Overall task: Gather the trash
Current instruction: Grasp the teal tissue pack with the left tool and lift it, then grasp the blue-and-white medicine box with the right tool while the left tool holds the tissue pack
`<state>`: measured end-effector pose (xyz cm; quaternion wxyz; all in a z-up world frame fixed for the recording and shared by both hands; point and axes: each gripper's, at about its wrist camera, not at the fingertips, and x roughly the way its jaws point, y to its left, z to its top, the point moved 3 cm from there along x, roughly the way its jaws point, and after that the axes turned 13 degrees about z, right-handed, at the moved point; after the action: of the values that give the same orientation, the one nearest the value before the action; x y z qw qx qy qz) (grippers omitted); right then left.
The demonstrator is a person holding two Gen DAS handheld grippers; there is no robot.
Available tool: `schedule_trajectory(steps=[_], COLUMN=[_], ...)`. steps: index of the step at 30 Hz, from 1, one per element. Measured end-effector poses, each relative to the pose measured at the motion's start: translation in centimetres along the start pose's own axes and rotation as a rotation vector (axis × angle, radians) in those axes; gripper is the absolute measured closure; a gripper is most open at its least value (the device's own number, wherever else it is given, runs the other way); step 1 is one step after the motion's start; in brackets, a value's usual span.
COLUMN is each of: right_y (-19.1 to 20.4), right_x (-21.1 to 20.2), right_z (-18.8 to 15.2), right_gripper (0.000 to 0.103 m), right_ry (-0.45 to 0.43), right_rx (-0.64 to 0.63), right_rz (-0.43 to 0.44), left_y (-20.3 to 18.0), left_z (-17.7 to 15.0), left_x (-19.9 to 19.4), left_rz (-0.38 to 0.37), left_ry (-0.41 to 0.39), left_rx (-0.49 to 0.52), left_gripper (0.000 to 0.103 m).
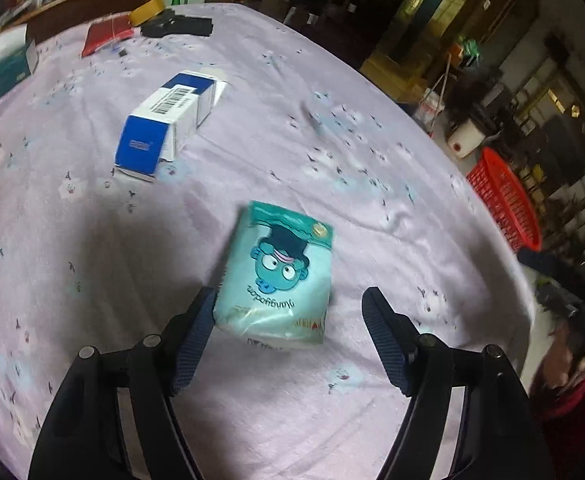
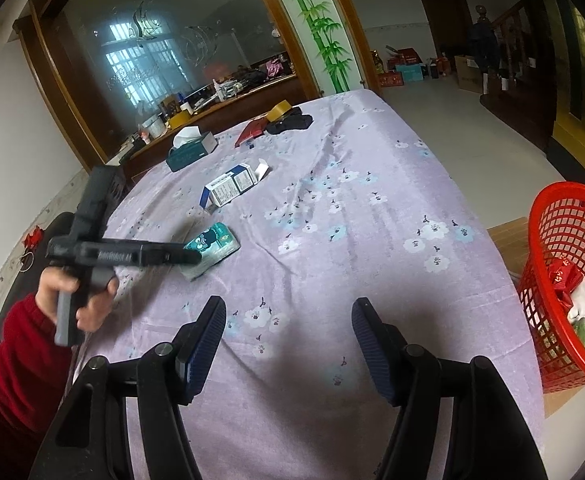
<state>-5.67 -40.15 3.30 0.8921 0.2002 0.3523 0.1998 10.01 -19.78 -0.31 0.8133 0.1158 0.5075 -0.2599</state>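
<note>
The left gripper [image 1: 288, 312] stands wide over the teal tissue pack [image 1: 278, 276], which lies flat in the lower middle of the left wrist frame; one pad looks to be just at the pack's left edge while the other stands well clear to the right, so nothing is pressed yet. The pack should be light and soft, a film wrapper over a springy stack, likely a little slick, so a hold across its two long sides near the middle would suit, with enough squeeze to dent it without letting it slide out. Motion blur smears its near end, so whether the left pad truly touches it is hard to say. Beyond it, in the upper left of that frame, lies the blue and white carton [image 1: 168, 120], stiff card and probably empty, with an open flap better seen from the right wrist. The right gripper [image 2: 288, 320] hangs wide and empty over bare tabletop [image 2: 372, 240] in the lower middle of its frame. At the right edge the red basket [image 2: 564, 280] is cut off by the frame; red wrappers and something green lie in it, not clearly readable. In the right wrist view the left gripper's body hides part of the pack, and the small dark things at the tabletop's far end are too small to name.
</note>
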Motion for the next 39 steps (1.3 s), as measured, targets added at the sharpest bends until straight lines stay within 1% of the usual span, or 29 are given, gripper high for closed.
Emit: schedule_trajectory(steps=[1, 4, 5, 7, 11, 12, 13, 14, 15, 16, 20, 22, 26, 31, 35, 37, 39], right_y=[0.0, 0.3, 0.4, 0.5, 0.6, 0.6, 0.6, 0.6, 0.6, 0.7, 0.8, 0.9, 1.2, 1.7, 2.4, 2.6, 3.0], right_x=[0.1, 0.3, 0.4, 0.4, 0.2, 0.2, 0.2, 0.2, 0.2, 0.3, 0.4, 0.4, 0.8, 1.4, 2.4, 3.0, 3.6], right_z=[0.0, 0.0, -0.1, -0.2, -0.4, -0.5, -0.5, -0.5, -0.5, -0.5, -0.6, -0.7, -0.7, -0.6, -0.3, 0.0, 0.4], right_gripper=[0.033, 0.033, 0.033, 0.033, 0.033, 0.033, 0.033, 0.033, 0.033, 0.033, 0.033, 0.033, 0.033, 0.033, 0.033, 0.033, 0.033], right_ry=[-0.001, 0.003, 0.003, 0.008, 0.009, 0.011, 0.01, 0.01, 0.012, 0.012, 0.011, 0.016, 0.027, 0.043, 0.059, 0.07, 0.077], right_rx=[0.001, -0.003, -0.006, -0.012, -0.021, -0.026, -0.029, -0.031, -0.035, -0.039, -0.045, -0.05, -0.069, -0.088, -0.113, -0.131, -0.154], right_rz=[0.002, 0.004, 0.004, -0.001, -0.021, -0.031, -0.038, -0.042, -0.052, -0.062, -0.074, -0.077, -0.098, -0.134, -0.181, -0.231, -0.262], left_y=[-0.5, -1.4, -1.9, -2.6, -3.1, -3.3, -3.4, -3.6, -3.7, -3.8, -3.4, -3.3, -3.0, -2.7, -1.4, -0.5, 0.4], left_z=[0.1, 0.5, 0.6, 0.9, 0.6, 0.5, 0.4, 0.2, 0.1, 0.0, -0.2, -0.3, -1.0, -1.7, -1.9, -1.9, -2.1], left_x=[0.0, 0.4, 0.7, 1.2, 1.7, 1.7, 1.8, 1.7, 1.7, 1.6, 1.4, 1.2, 0.4, -1.7, -4.0, -4.9, -5.5], left_rz=[0.032, 0.032, 0.045, 0.087, 0.18, 0.202, 0.235, 0.28, 0.3, 0.297, 0.317, 0.33, 0.314, 0.324, 0.361, 0.367, 0.38], left_ry=[-0.012, -0.008, -0.009, -0.014, -0.03, -0.034, -0.043, -0.053, -0.062, -0.074, -0.107, -0.119, -0.15, -0.238, -0.343, -0.389, -0.424], left_rx=[0.0, -0.015, -0.01, 0.006, -0.003, -0.005, -0.005, 0.001, 0.006, 0.002, -0.039, -0.053, -0.089, -0.111, -0.162, -0.191, -0.214], left_gripper=[0.031, 0.031, 0.031, 0.031, 0.031, 0.033, 0.038, 0.041, 0.044, 0.051, 0.059, 0.065, 0.067, 0.067, 0.067, 0.067, 0.067])
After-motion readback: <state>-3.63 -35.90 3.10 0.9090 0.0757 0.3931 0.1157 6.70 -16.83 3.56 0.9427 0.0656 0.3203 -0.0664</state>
